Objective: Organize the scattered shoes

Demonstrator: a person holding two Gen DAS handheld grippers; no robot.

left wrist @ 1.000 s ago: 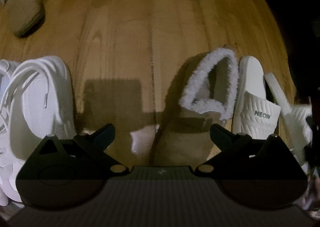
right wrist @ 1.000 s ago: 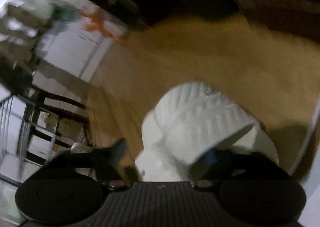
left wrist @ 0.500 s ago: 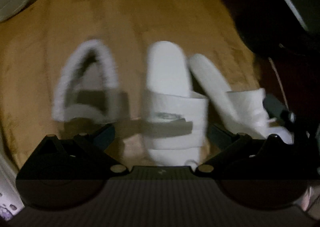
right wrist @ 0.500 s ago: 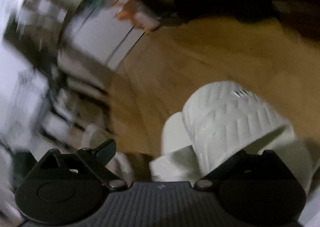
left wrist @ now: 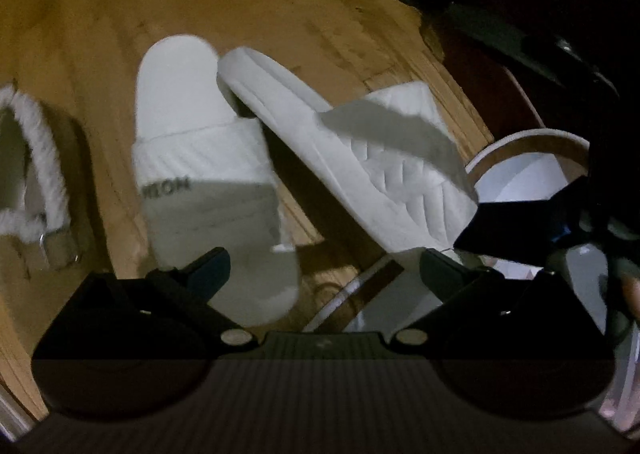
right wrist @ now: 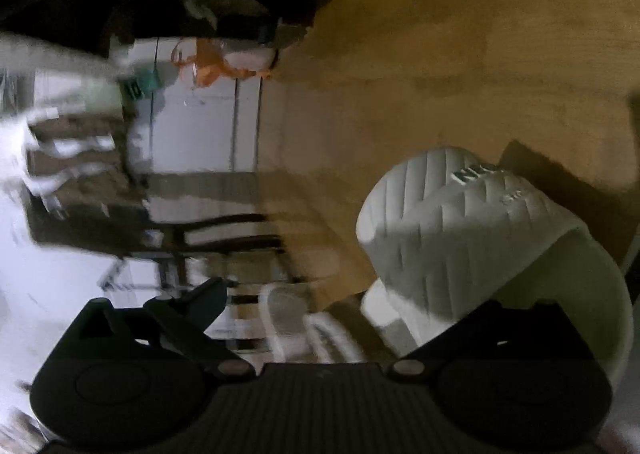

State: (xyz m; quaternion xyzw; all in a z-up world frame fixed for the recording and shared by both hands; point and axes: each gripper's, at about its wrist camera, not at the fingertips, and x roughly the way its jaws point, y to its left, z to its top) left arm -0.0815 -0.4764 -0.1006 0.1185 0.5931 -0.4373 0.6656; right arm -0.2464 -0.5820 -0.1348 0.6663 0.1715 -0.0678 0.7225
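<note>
A white slide marked NEON [left wrist: 204,157] lies flat on the wooden floor [left wrist: 100,13]. Its mate [left wrist: 360,157] leans tilted on its edge against it, heel touching. My left gripper [left wrist: 324,270] hovers open above both, holding nothing. In the right wrist view the tilted slide [right wrist: 472,230] fills the lower right. My right gripper [right wrist: 344,294] is opening its jaws wide. Its left finger [right wrist: 208,294] stands free. The right finger is hidden behind the strap, and no pad shows pressing on it. A dark finger [left wrist: 516,221] of that gripper shows by the slide's toe.
A tan slipper with white fur trim [left wrist: 36,157] lies left of the slides. A round white-rimmed object [left wrist: 528,165] and dark furniture [left wrist: 520,37] stand to the right. In the right wrist view a white shoe [right wrist: 288,318], chair legs [right wrist: 224,230] and a white cabinet [right wrist: 200,125] show.
The left view has swung from the fur slipper over to the two slides. The right gripper has rolled and its jaws have spread from a grip on the slide to wide apart.
</note>
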